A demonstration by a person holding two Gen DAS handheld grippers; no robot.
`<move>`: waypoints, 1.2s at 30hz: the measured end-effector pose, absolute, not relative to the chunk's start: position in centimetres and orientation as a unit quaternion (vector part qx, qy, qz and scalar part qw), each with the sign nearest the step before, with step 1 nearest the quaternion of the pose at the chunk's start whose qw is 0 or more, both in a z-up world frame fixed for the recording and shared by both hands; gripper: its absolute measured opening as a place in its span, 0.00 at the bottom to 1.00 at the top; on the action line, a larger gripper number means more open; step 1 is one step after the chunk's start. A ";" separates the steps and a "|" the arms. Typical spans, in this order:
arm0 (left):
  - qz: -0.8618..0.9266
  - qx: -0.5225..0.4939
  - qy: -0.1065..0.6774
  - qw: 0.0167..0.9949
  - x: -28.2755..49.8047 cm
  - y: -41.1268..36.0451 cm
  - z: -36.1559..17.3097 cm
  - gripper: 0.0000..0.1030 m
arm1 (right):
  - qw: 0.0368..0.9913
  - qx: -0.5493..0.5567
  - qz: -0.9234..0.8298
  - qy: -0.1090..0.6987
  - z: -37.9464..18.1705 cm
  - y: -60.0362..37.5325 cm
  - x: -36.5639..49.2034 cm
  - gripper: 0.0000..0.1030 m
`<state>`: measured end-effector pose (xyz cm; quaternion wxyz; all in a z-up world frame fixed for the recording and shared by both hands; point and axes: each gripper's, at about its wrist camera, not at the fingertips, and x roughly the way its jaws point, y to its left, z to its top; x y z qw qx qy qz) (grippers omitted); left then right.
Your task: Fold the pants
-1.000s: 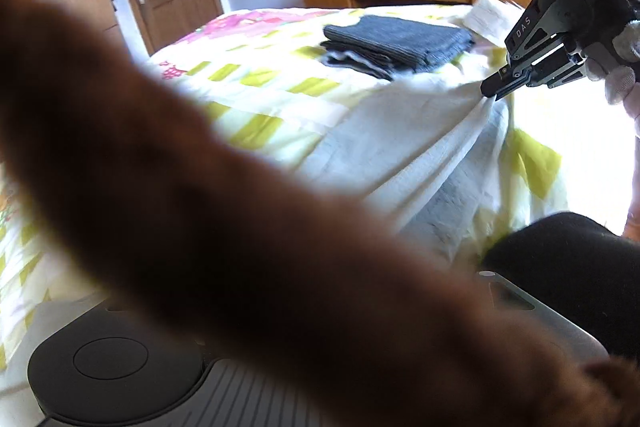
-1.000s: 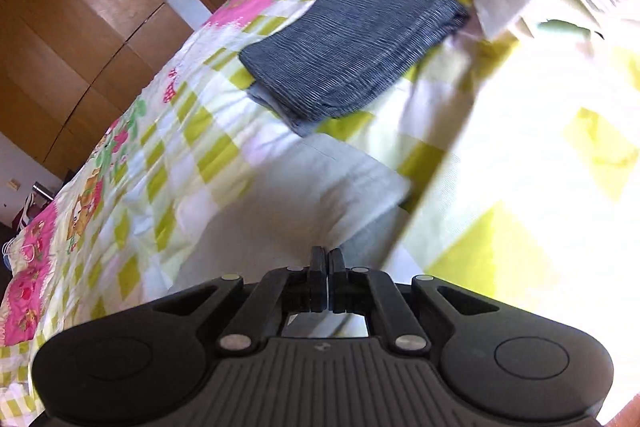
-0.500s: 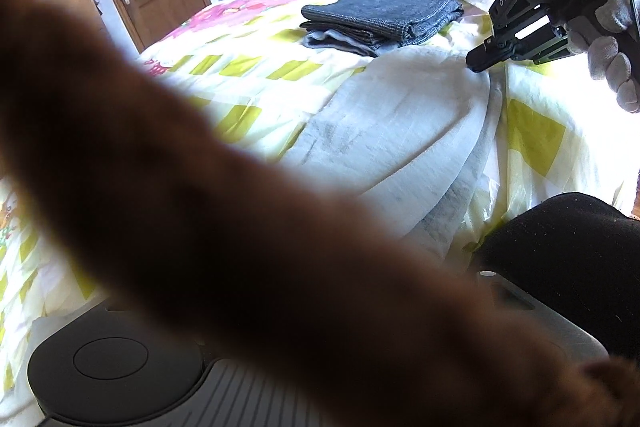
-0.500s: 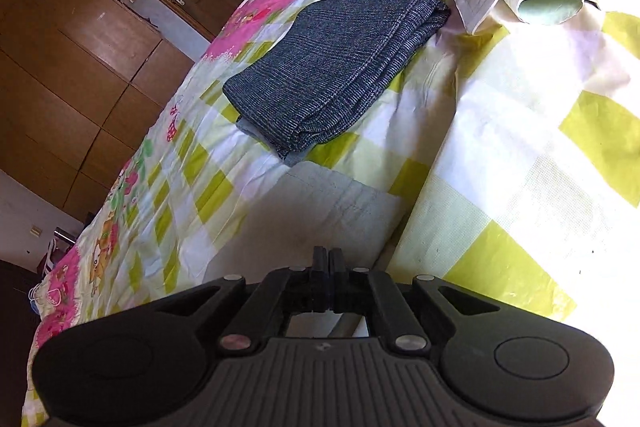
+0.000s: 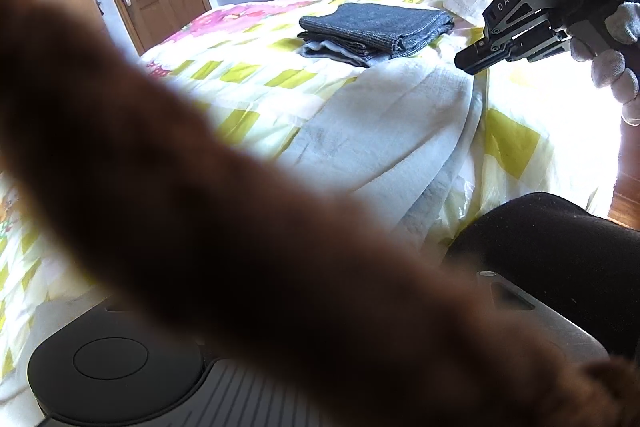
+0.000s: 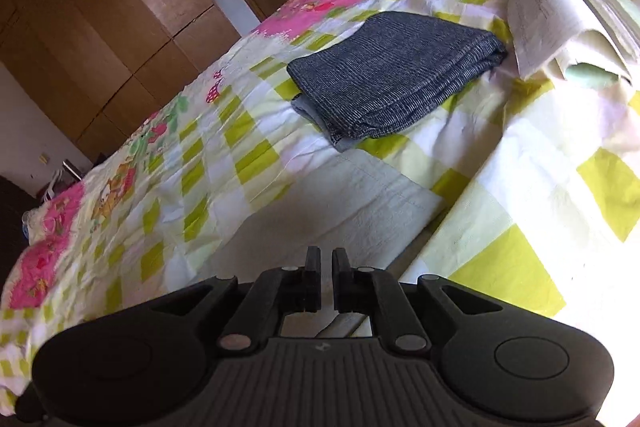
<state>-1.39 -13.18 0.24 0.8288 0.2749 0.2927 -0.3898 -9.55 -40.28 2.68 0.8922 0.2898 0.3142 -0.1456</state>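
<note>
While brown fur hides left claw, state untellable, right claw narrowly parted above white pants.

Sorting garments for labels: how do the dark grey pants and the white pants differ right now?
The dark grey pants are folded into a compact stack; the white pants lie spread out, wrinkled. The grey stack sits farther up the bed; the white pair lies near the edge, by the right claw, whose jaws stand slightly apart. Both rest on the checked quilt.

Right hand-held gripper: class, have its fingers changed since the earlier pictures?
Yes. The right hand-held gripper has opened a small gap above the pale pants.
</note>
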 end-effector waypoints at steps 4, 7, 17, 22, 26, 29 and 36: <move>-0.358 0.268 0.296 0.844 -1.5 -10.6 1.1 0.65 | 0.913 0.219 -0.120 0.321 4.3 -38.8 -8.9 0.23; -0.307 0.272 0.288 0.865 -0.7 -8.8 1.4 0.66 | 0.925 0.217 -0.073 0.302 6.3 -37.7 -9.0 0.24; -0.228 0.202 0.314 0.899 3.8 -8.6 2.5 0.69 | 0.940 0.197 0.135 0.243 12.6 -29.5 -9.3 0.24; -0.241 0.113 0.360 0.894 5.6 -7.4 2.7 0.70 | 0.935 0.185 0.204 0.225 13.3 -27.9 -10.8 0.24; -0.193 0.089 0.369 0.905 6.8 -5.9 2.5 0.70 | 0.912 0.236 0.273 0.196 13.9 -28.3 -12.4 0.24; -0.139 0.138 0.341 0.920 6.8 -6.1 2.3 0.76 | 0.897 0.267 0.312 0.167 14.6 -28.3 -13.3 0.24; -0.162 0.202 0.345 0.902 4.4 -4.7 1.2 0.76 | 0.945 0.110 0.184 0.248 12.6 -27.7 -11.1 0.24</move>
